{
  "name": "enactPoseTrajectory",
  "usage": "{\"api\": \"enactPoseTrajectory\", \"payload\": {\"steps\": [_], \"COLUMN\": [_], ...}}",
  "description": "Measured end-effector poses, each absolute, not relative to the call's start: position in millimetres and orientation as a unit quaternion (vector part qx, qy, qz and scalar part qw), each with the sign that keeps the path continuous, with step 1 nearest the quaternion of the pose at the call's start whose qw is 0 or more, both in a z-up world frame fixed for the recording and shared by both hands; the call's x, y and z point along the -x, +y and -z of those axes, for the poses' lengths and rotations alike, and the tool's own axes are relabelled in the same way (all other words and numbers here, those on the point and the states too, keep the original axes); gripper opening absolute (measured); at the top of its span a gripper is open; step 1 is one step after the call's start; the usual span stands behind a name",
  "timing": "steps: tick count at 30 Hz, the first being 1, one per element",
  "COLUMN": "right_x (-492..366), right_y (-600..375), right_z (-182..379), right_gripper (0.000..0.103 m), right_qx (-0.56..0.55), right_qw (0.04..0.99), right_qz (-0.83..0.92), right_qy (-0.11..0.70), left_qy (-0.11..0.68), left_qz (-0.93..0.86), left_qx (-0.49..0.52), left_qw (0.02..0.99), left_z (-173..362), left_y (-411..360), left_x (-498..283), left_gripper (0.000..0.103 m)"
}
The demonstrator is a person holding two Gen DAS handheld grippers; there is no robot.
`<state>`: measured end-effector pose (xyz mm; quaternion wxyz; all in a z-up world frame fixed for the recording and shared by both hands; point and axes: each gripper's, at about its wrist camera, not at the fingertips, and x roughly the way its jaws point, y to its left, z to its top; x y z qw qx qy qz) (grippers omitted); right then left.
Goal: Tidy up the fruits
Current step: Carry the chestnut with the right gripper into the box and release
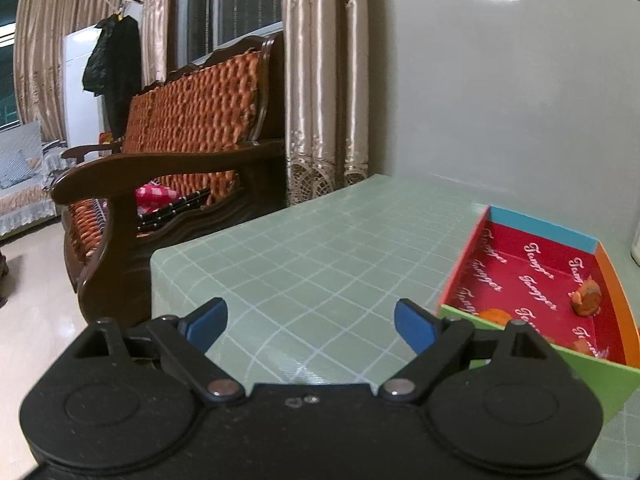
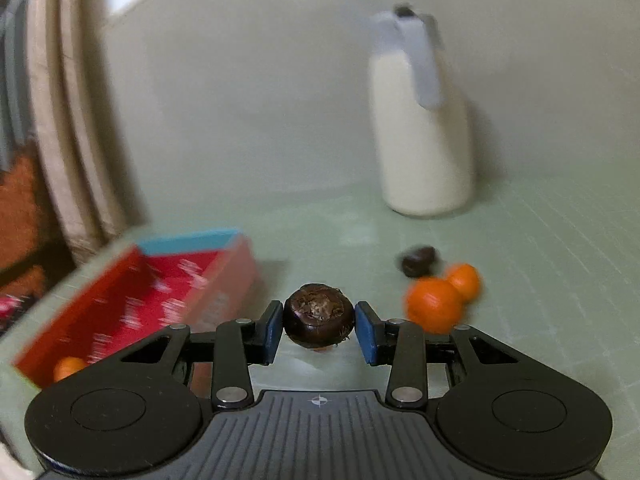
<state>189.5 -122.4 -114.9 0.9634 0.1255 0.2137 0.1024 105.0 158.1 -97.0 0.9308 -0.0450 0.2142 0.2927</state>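
My right gripper (image 2: 319, 326) is shut on a dark brown round fruit (image 2: 319, 315) and holds it above the green table. To its right lie two oranges (image 2: 434, 308) and another dark fruit (image 2: 418, 261). A colourful box with a red inside (image 2: 120, 312) sits to the left and holds an orange fruit (image 2: 68, 367). In the left wrist view my left gripper (image 1: 310, 326) is open and empty over the table, left of the same box (image 1: 532, 280), which holds several orange-brown fruits (image 1: 586, 298).
A white thermos jug (image 2: 424, 120) stands at the back by the grey wall. A wooden sofa with orange cushions (image 1: 180, 152) stands off the table's left edge (image 1: 160, 256), with curtains (image 1: 320, 80) behind.
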Motion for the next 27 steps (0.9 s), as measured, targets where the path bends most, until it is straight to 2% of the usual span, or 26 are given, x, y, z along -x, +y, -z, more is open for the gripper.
{"api": "enactPoseTrajectory", "payload": {"steps": [5,16,17,18,19,20,27], "right_x": [-173,-165,-164,-161,-157,-154,-150], "right_y": [-105,-53,-50,-48,-46,-46,-61], "right_z": [102,106,106,107,107,106,99], "right_gripper": [0.039,0.040,0.043,0.052,0.080,0.095,0.096], "right_qx": [-0.133,-0.084,-0.079,-0.071,-0.064,-0.062,-0.078], "right_qw": [0.956,0.932,0.932,0.932,0.934,0.938,0.948], "right_qz": [-0.195,-0.299,-0.303,-0.305,-0.302,-0.296,-0.277], "right_qy": [0.175,0.187,0.184,0.184,0.182,0.171,0.139], "left_qy": [0.219,0.219,0.220,0.221,0.221,0.221,0.223], "left_qz": [-0.297,-0.296,-0.296,-0.295,-0.295,-0.295,-0.292], "left_qx": [0.047,0.038,0.039,0.039,0.039,0.039,0.039], "left_qw": [0.928,0.929,0.929,0.929,0.929,0.929,0.929], "left_z": [98,99,99,99,99,99,100], "left_y": [161,157,157,157,156,156,154], "left_x": [-104,-104,-104,-104,-104,-103,-105], "left_gripper": [0.084,0.084,0.084,0.084,0.084,0.084,0.084]}}
